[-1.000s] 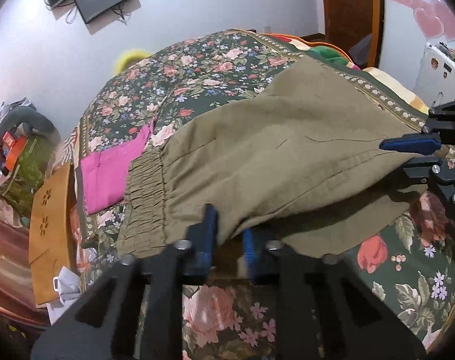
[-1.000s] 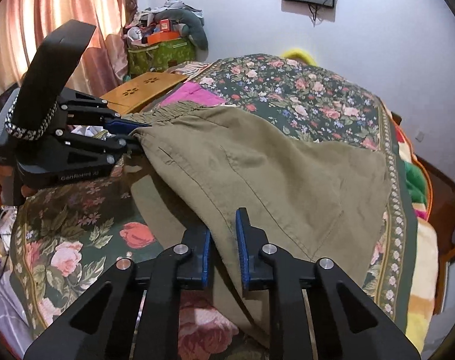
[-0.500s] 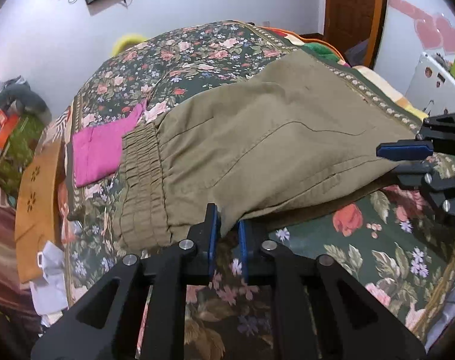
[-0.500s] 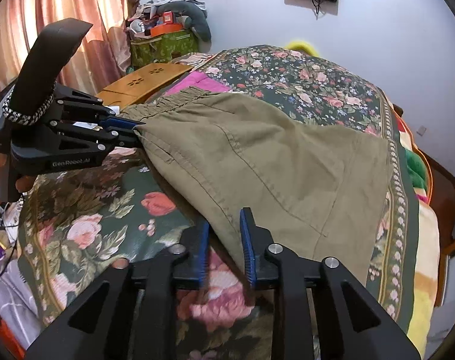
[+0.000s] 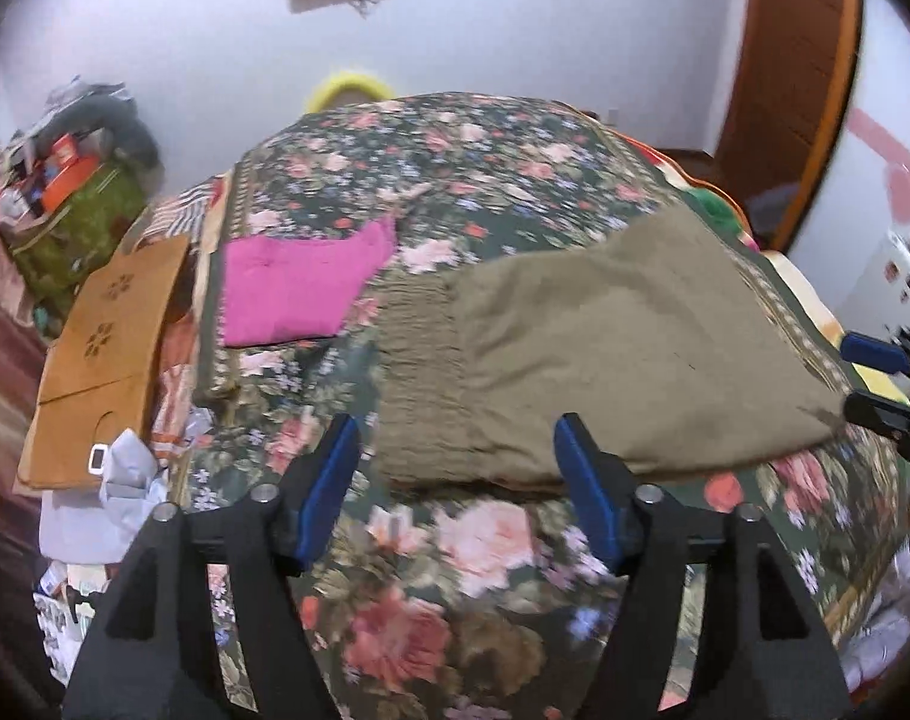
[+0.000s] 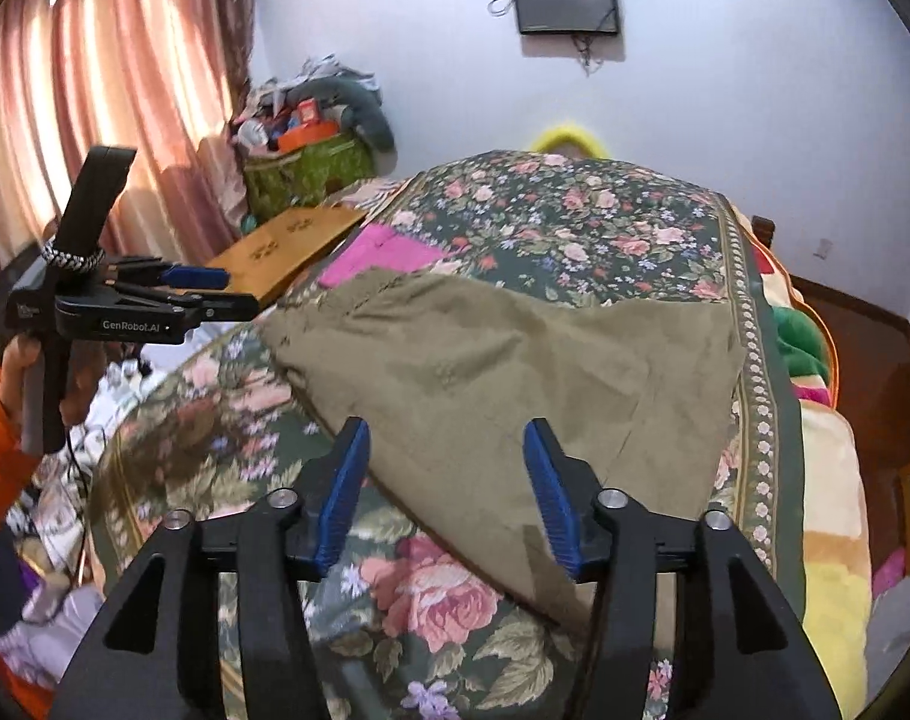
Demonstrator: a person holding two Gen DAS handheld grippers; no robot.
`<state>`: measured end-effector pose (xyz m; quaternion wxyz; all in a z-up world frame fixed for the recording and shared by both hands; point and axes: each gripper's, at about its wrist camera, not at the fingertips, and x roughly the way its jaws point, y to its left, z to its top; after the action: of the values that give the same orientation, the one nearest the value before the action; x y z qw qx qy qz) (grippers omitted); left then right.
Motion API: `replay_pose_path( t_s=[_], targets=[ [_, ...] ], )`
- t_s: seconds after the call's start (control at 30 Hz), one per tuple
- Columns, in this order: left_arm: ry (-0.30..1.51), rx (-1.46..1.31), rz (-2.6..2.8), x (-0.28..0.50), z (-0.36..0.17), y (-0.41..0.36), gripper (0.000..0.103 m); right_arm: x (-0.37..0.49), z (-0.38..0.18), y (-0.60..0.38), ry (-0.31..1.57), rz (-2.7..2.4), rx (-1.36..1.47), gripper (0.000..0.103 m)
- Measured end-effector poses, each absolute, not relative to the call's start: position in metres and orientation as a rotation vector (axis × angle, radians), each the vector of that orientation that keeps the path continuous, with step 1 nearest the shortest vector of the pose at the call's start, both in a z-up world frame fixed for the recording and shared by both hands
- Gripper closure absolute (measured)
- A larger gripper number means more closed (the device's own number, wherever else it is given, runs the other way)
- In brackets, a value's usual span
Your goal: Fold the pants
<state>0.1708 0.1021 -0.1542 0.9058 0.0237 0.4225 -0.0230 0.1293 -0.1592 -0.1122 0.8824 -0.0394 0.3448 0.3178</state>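
Olive-green pants [image 5: 623,354] lie folded flat on the floral bedspread [image 5: 455,570], elastic waistband to the left. They also show in the right wrist view [image 6: 515,372]. My left gripper [image 5: 455,480] is open and empty, just short of the pants' near waistband edge. My right gripper [image 6: 446,480] is open and empty over the near leg-end corner. The left gripper [image 6: 215,288] appears at the left of the right wrist view, off the cloth. The right gripper's fingertips [image 5: 875,354] show at the right edge of the left wrist view.
A folded pink cloth [image 5: 299,282] lies on the bed beyond the waistband. A wooden board [image 5: 101,360] and clutter sit left of the bed. A green bag [image 6: 305,174] stands by the curtain. Bright blankets [image 6: 809,354] line the bed's right side.
Both grippers have opened and let go of the pants, which now lie flat on the bed. Both grippers have drawn back from the cloth.
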Motion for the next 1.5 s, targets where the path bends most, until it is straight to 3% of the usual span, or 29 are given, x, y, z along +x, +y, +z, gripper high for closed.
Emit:
replay_pose_path(
  t_s=[0.03, 0.1, 0.4, 0.47, 0.57, 0.73, 0.97, 1.2, 1.5],
  targets=[
    [0.877, 0.039, -0.038, 0.175, -0.156, 0.107, 0.033, 0.13, -0.113, -0.159, 0.71, 0.651, -0.076, 0.04],
    [0.9, 0.017, -0.035, 0.183, -0.162, 0.113, 0.033, 0.134, -0.115, -0.157, 0.704, 0.631, -0.056, 0.035],
    [1.088, -0.074, -0.094, 0.211, -0.22, 0.114, 0.032, 0.156, -0.142, -0.147, 0.833, 0.623, 0.0, 0.035],
    [1.074, -0.068, -0.095, 0.21, -0.222, 0.111, 0.036, 0.159, -0.148, -0.146, 0.857, 0.619, -0.005, 0.035],
    [1.03, -0.026, -0.056, 0.206, -0.218, 0.112, 0.05, 0.162, -0.16, -0.145, 0.911, 0.614, -0.013, 0.035],
    [1.002, -0.019, -0.036, 0.204, -0.214, 0.12, 0.05, 0.163, -0.175, -0.152, 0.989, 0.633, -0.003, 0.035],
    [1.011, 0.034, 0.001, 0.205, -0.23, 0.114, 0.046, 0.153, -0.178, -0.185, 1.012, 0.586, 0.016, 0.035],
    [1.028, -0.027, 0.006, 0.207, -0.238, 0.126, 0.031, 0.14, -0.182, -0.219, 1.029, 0.514, 0.053, 0.037],
    [1.019, -0.013, 0.038, 0.203, -0.234, 0.124, 0.027, 0.131, -0.179, -0.23, 1.03, 0.489, 0.033, 0.035]
  ],
)
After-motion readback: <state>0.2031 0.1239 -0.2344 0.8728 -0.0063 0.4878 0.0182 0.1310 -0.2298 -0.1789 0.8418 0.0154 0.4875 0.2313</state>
